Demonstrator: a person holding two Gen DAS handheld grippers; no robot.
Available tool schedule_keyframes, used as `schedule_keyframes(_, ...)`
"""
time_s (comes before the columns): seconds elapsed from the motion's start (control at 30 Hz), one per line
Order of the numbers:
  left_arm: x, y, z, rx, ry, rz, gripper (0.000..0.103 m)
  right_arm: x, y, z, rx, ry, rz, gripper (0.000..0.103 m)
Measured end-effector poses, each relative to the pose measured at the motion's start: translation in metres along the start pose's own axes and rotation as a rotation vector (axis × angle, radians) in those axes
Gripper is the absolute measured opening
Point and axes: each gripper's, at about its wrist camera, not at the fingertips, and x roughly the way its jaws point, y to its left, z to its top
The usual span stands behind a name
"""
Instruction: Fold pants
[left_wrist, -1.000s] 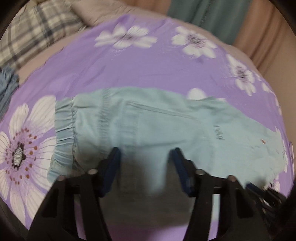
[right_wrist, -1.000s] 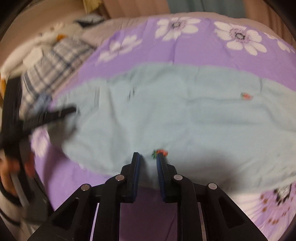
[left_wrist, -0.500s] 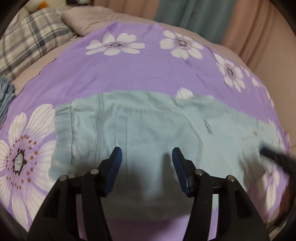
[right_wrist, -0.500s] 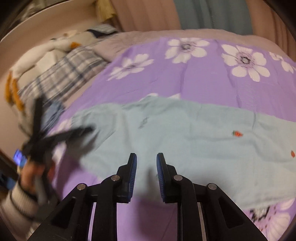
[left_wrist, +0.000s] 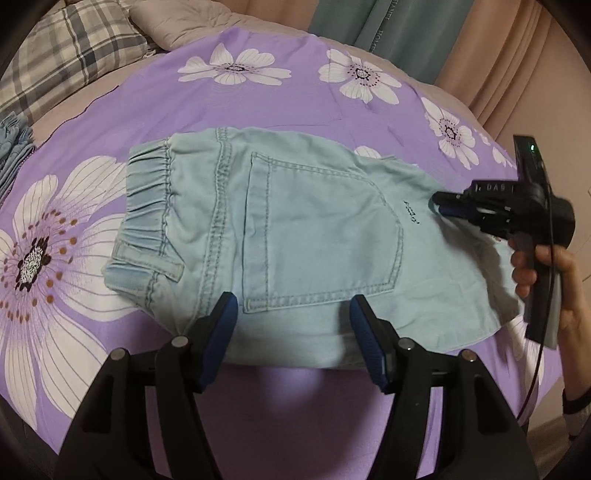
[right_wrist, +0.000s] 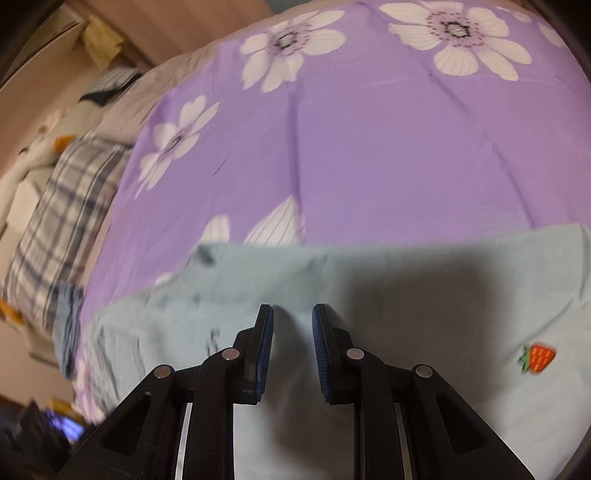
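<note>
Light blue denim pants (left_wrist: 295, 236) lie flat on the purple flowered bedspread (left_wrist: 288, 103), elastic waistband to the left, back pocket up, legs running right. My left gripper (left_wrist: 291, 314) is open and empty, its fingers just above the pants' near edge below the pocket. My right gripper (right_wrist: 292, 321) hovers low over the leg fabric (right_wrist: 443, 314), its jaws a narrow gap apart with nothing between them. It also shows in the left wrist view (left_wrist: 443, 206), held by a hand at the right over the leg. A small strawberry patch (right_wrist: 537, 356) is on the leg.
A plaid pillow (left_wrist: 62, 48) and a beige pillow (left_wrist: 192, 22) lie at the head of the bed. Folded blue clothes (left_wrist: 11, 147) sit at the left edge. Curtains (left_wrist: 424, 33) hang behind. The bed's near edge runs below my left gripper.
My left gripper pulled back and up from the pants. My right gripper moved toward the waistband and dropped close over the leg fabric, jaws slightly wider.
</note>
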Motion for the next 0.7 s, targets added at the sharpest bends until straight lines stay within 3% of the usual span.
schedule_keyframes(0.2, 0.000, -0.004, -0.002, 0.013, -0.007, 0.017, 0.064, -0.027, 0.015, -0.024, -0.111, -0.049, -0.020, 0.021)
schedule_keyframes(0.37, 0.001, -0.005, -0.002, 0.015, -0.007, 0.028, 0.065, -0.048, 0.015, -0.085, -0.263, -0.035, -0.052, 0.021)
schedule_keyframes(0.47, 0.001, -0.005, -0.002, 0.006, 0.001, 0.043, 0.065, -0.056, 0.016, -0.124, -0.339, -0.037, -0.085, 0.027)
schedule_keyframes(0.57, -0.004, -0.007, -0.002, -0.021, 0.017, 0.062, 0.066, -0.073, 0.015, -0.147, -0.374, -0.079, -0.085, 0.032)
schedule_keyframes(0.7, -0.023, -0.010, -0.006, -0.026, 0.007, 0.066, 0.067, -0.090, 0.001, -0.148, -0.324, -0.011, -0.022, 0.035)
